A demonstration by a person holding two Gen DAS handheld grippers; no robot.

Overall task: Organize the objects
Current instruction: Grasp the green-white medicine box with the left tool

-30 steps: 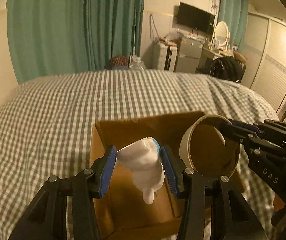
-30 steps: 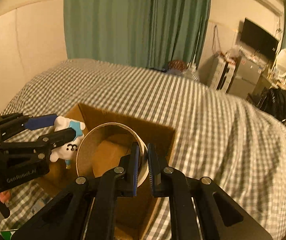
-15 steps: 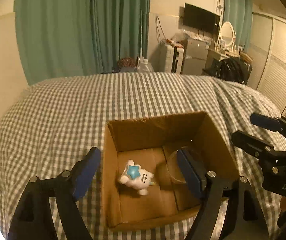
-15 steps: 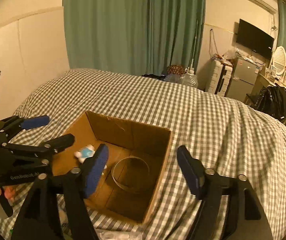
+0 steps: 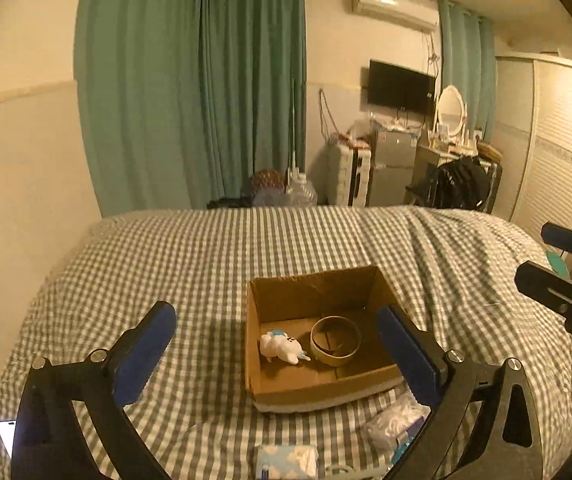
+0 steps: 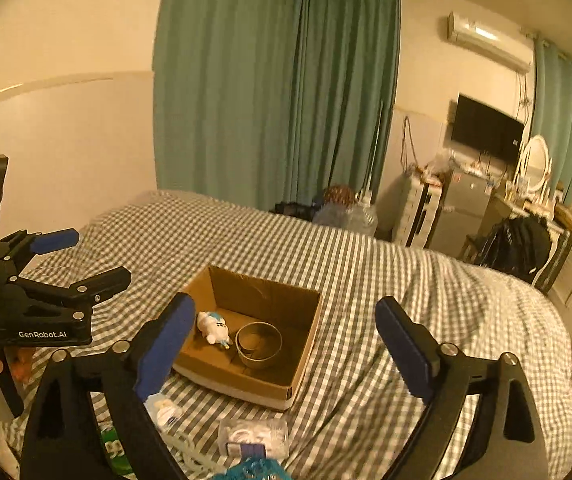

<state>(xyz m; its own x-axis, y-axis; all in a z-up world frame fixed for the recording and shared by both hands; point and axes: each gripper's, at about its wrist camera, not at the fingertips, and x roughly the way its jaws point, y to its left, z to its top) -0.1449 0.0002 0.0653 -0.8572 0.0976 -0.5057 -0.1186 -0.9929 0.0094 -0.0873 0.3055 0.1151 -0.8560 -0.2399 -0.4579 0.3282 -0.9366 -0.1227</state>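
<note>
Two things are already sitting in the cardboard box (image 5: 318,384): a little white toy figure with a blue star (image 5: 282,346) lying on its side at the left, and a cardboard ring (image 5: 336,341) just beside it, close enough that I can't tell if they touch. Both tools are empty right now. The left gripper (image 5: 276,354) has its blue pads spread wide and hangs above the near side of the bed, and the right gripper (image 6: 286,344) is spread just as wide, nothing between its fingers either. So my guess is the next job is the leftovers on the checked bedspread (image 5: 246,248) in front of the box: a clear packet of white stuff (image 6: 254,434), a blue-and-white pack (image 5: 286,462), and some green-printed thing (image 6: 116,450) near the bottom edge that I can't make out. What could go wrong? Those packets look soft and crinkly, so a pinch could slip off or just grab the bedspread along with them, since the fabric is loose and wrinkled. The box sits on a soft mattress, so a nudge from a finger on the rim could tilt or slide it. Also the two grippers are near each other, and reaching for neighbouring items at once might knock them together.
</note>
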